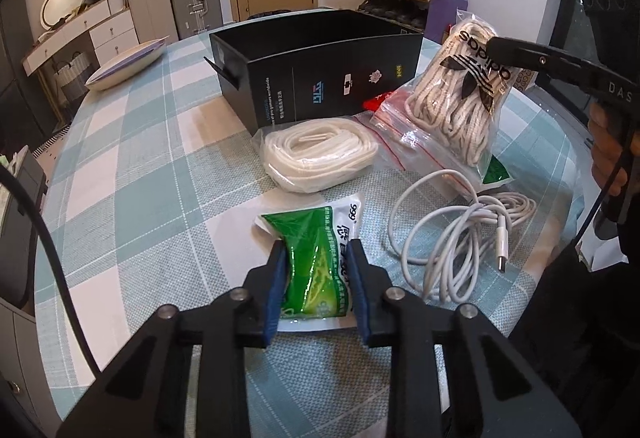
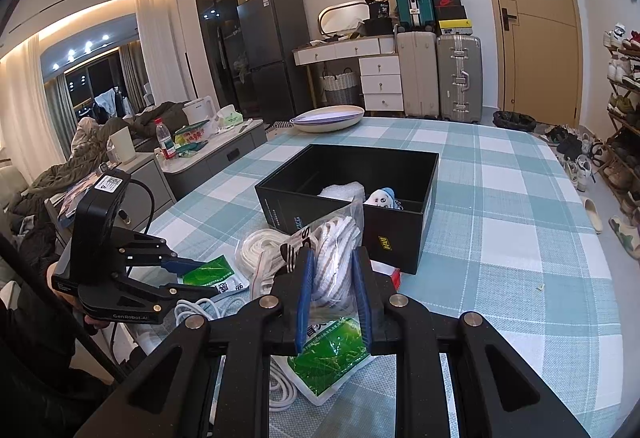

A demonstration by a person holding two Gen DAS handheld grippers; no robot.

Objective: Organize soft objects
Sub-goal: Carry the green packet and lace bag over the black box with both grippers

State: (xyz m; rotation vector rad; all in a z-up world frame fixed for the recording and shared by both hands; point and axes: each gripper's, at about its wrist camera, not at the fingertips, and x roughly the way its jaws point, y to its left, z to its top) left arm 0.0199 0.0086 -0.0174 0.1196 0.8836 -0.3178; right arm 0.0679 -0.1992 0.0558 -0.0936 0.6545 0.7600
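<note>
My left gripper (image 1: 316, 250) is shut on a green and white sachet (image 1: 316, 238), squeezing it just above the checked tablecloth; it also shows in the right wrist view (image 2: 188, 270). My right gripper (image 2: 332, 258) is shut on a clear bag of white laces (image 2: 332, 262) with a black logo, lifted above the table; the bag shows in the left wrist view (image 1: 460, 93). The black box (image 2: 352, 193) stands open behind, with a white bundle (image 2: 344, 191) and a small doll (image 2: 382, 197) inside.
A bagged white rope coil (image 1: 316, 153) lies in front of the box (image 1: 320, 73). A white USB cable (image 1: 452, 234) is coiled at the right. Another green sachet (image 2: 332, 358) lies under my right gripper. A plate (image 2: 328, 117) sits at the table's far end.
</note>
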